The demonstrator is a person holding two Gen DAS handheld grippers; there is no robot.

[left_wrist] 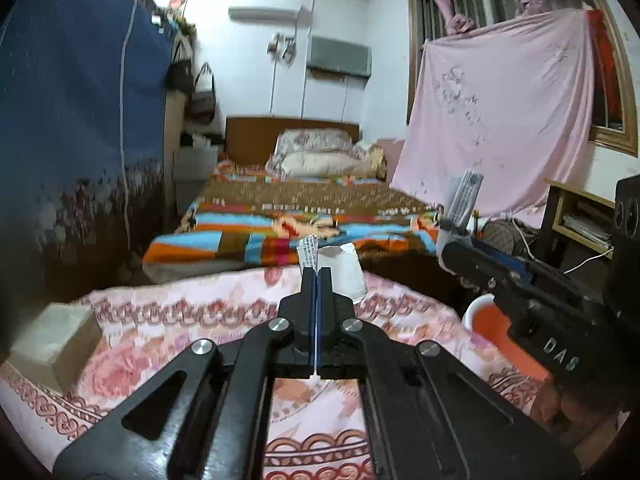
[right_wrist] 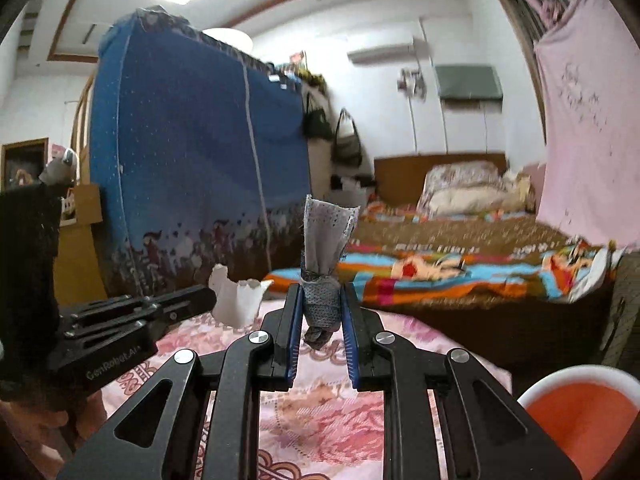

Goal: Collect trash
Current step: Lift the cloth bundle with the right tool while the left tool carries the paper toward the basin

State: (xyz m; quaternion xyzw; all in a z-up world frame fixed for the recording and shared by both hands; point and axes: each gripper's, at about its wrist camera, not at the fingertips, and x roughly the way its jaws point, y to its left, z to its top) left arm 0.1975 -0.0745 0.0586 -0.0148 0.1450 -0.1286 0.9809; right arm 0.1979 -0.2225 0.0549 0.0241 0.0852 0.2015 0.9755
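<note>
My left gripper [left_wrist: 316, 272] is shut on a scrap of white torn paper [left_wrist: 346, 274], and a printed strip [left_wrist: 309, 250] pokes up between its fingertips. The right wrist view shows that same gripper [right_wrist: 208, 295] at the left with the white scrap [right_wrist: 236, 300] at its tip. My right gripper [right_wrist: 320, 294] is shut on a crumpled grey dotted wrapper [right_wrist: 326, 236] that stands up from the jaws. From the left wrist view the right gripper [left_wrist: 447, 240] is at the right, the grey wrapper [left_wrist: 464, 196] sticking up. Both grippers hover over a table with a pink floral cloth [left_wrist: 180, 340].
A white-rimmed bin with an orange liner [right_wrist: 580, 412] stands right of the table, seen also as the bin [left_wrist: 490, 318]. A grey-green box [left_wrist: 52, 344] sits on the table's left. Beyond are a bed with a striped blanket [left_wrist: 256, 236], a blue fabric wardrobe [right_wrist: 192, 160] and a hanging pink sheet [left_wrist: 500, 112].
</note>
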